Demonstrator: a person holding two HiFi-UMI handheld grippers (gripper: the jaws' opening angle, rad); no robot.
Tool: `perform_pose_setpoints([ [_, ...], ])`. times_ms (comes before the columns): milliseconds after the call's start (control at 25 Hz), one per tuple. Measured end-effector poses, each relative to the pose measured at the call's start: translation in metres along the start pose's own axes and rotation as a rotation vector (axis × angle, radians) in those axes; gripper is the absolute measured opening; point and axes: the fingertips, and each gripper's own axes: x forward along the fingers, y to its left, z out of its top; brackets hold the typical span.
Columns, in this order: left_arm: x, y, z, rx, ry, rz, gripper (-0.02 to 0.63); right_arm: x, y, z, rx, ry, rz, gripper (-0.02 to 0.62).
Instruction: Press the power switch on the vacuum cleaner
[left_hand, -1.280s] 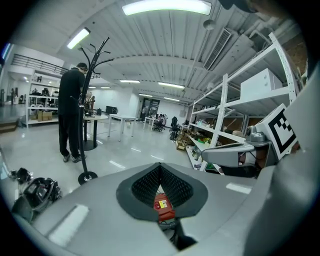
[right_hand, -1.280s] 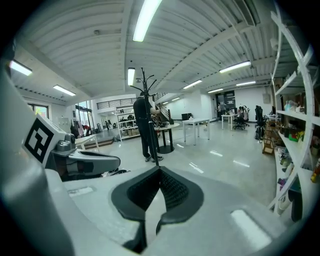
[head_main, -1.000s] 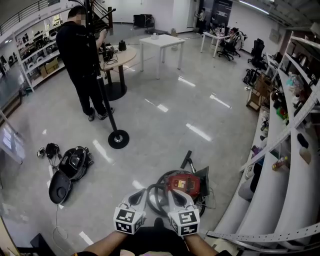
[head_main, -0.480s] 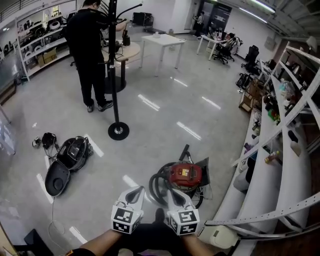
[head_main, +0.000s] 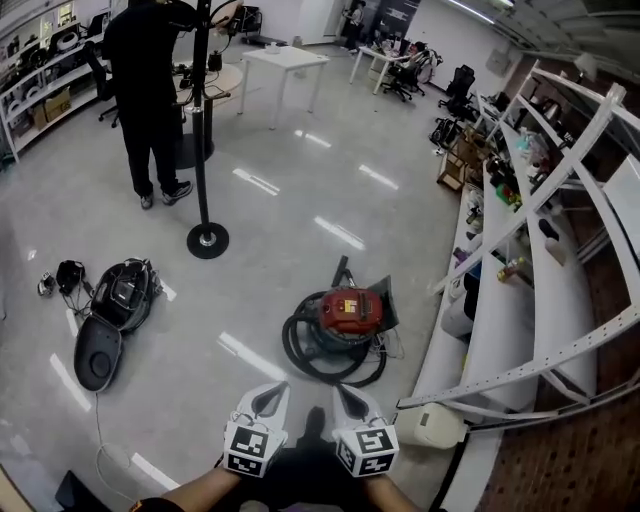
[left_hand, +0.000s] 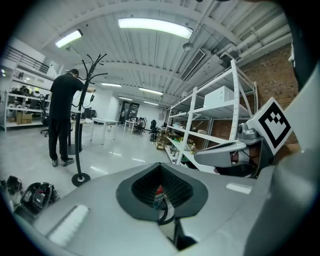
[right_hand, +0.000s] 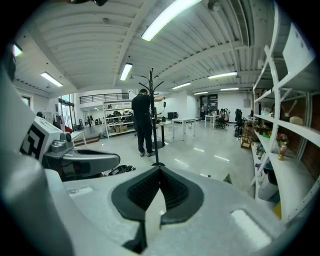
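Head view
- Vacuum cleaner (head_main: 347, 312): a red canister on the glossy floor, with its black hose (head_main: 300, 355) coiled round its near side.
- Left gripper (head_main: 268, 398): held low, well short of the vacuum cleaner on its near left, jaws drawn together to a point.
- Right gripper (head_main: 344, 398): just beside the left one, near side of the vacuum cleaner, not touching it, jaws likewise narrow.
- Open black case (head_main: 108, 325): on the floor well to the vacuum cleaner's left.
- Coat stand (head_main: 205, 150): beyond the vacuum cleaner to its far left, with a person (head_main: 148, 95) in black just past it.
- White shelving (head_main: 505, 320): along the vacuum cleaner's right.

Left gripper view
- Jaws: tips meeting, with only a thin slit lower down and nothing gripped.
- Vacuum cleaner: a sliver of red and a loop of hose show through that slit.

Right gripper view
- Jaws: tips together and empty, with bare floor in the narrow wedge between them.
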Motion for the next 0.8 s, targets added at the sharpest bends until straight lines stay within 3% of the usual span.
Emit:
perform_pose_setpoints([
  [360, -0.018, -0.044, -0.007, 0.036, 0.003, -0.056, 0.015, -0.056, -0.007, -0.016, 0.012, -0.029, -0.060, -0.008],
  [800, -0.035, -0.154, -0.032, 0.065, 0.013, -0.054, 0.015, -0.157, -0.044, -0.066, 0.030, -0.063, -0.080, -0.008],
])
